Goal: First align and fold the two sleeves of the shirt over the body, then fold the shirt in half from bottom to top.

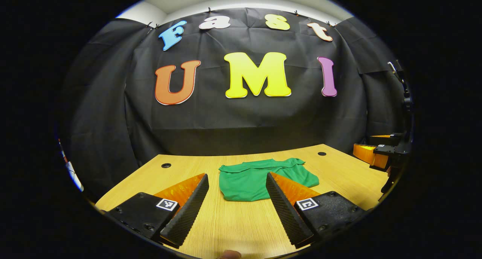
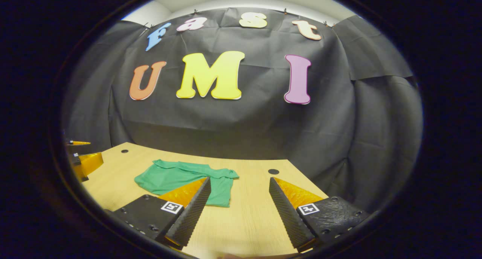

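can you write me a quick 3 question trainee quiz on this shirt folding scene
1. True or false: the left gripper is shut on the green shirt.
2. Multiple choice: the shirt lies on A) the floor B) the wooden table C) a chair.
3. Fill in: in the right gripper view, the right gripper has its jaws ____.

Key:
1. False: its jaws stand open, above the table, short of the shirt.
2. B.
3. Open, holding nothing; the shirt lies ahead, toward its left finger.

Light wood table (image 1: pixel 339 168) w/ round holes near back edge. Folded green shirt (image 1: pixel 260 180) lies flat on it, approx centre.
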Demonstrator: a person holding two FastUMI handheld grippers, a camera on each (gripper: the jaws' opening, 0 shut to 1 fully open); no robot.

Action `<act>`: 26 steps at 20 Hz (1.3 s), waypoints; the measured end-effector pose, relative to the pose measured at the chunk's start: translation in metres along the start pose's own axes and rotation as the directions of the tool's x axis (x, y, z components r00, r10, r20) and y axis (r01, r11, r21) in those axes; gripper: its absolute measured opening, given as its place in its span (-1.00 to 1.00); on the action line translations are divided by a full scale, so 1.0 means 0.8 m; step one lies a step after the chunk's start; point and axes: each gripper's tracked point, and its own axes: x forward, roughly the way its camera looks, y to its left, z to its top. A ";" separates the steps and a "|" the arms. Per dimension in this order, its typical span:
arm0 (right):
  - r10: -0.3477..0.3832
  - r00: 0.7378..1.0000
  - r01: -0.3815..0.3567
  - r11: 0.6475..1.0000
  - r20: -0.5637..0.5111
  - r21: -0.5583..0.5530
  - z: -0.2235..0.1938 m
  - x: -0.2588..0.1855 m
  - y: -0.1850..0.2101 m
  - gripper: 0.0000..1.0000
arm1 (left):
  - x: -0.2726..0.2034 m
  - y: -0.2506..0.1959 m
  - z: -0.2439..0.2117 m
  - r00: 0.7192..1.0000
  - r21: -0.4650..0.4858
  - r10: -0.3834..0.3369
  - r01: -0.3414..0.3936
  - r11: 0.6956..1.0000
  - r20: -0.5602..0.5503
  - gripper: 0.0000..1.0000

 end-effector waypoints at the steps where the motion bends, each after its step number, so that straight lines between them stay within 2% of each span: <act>1: 0.007 1.000 -0.007 1.000 0.012 -0.013 -0.001 -0.019 0.002 0.90 | -0.016 -0.006 -0.002 1.000 -0.006 0.006 -0.006 1.000 0.000 0.96; 3: 0.022 1.000 -0.021 1.000 0.023 -0.012 -0.002 -0.060 0.007 0.86 | -0.045 -0.020 -0.007 1.000 -0.013 -0.001 0.001 1.000 -0.005 0.96; 5: 0.038 0.998 -0.038 0.999 0.054 -0.002 0.001 -0.102 0.012 0.94 | -0.077 -0.030 -0.003 1.000 -0.009 0.003 -0.003 1.000 0.004 0.96; 6: 0.040 0.996 -0.040 0.999 0.081 -0.005 0.005 -0.120 0.009 0.90 | -0.089 -0.036 0.005 1.000 -0.001 -0.002 0.002 1.000 0.026 0.96; 11: 0.020 0.992 -0.014 0.999 0.126 -0.048 -0.002 -0.180 -0.003 0.93 | -0.147 -0.047 0.026 0.995 0.056 0.001 -0.007 0.998 0.104 0.96; 13: 0.036 0.990 -0.026 0.996 0.134 -0.080 -0.006 -0.195 0.005 0.94 | -0.163 -0.051 0.032 0.990 0.057 0.000 -0.008 0.998 0.139 0.96; 16: 0.008 0.982 0.012 0.994 0.189 -0.108 0.009 -0.214 0.001 0.89 | -0.175 -0.047 0.024 0.991 0.030 0.010 -0.014 0.999 0.135 0.95; 20: 0.068 0.979 -0.059 0.997 0.194 -0.054 0.001 -0.230 0.022 0.89 | -0.178 -0.039 0.031 0.987 0.034 0.024 -0.030 0.999 0.158 0.96; 21: 0.062 0.979 -0.052 0.997 0.193 -0.057 0.002 -0.228 0.018 0.94 | -0.175 -0.041 0.031 0.987 0.019 0.014 -0.017 1.000 0.162 0.96; 26: 0.072 0.983 -0.060 0.995 0.166 -0.078 -0.011 -0.221 0.022 0.90 | -0.164 -0.040 0.007 0.994 -0.047 0.001 0.004 0.999 0.106 0.96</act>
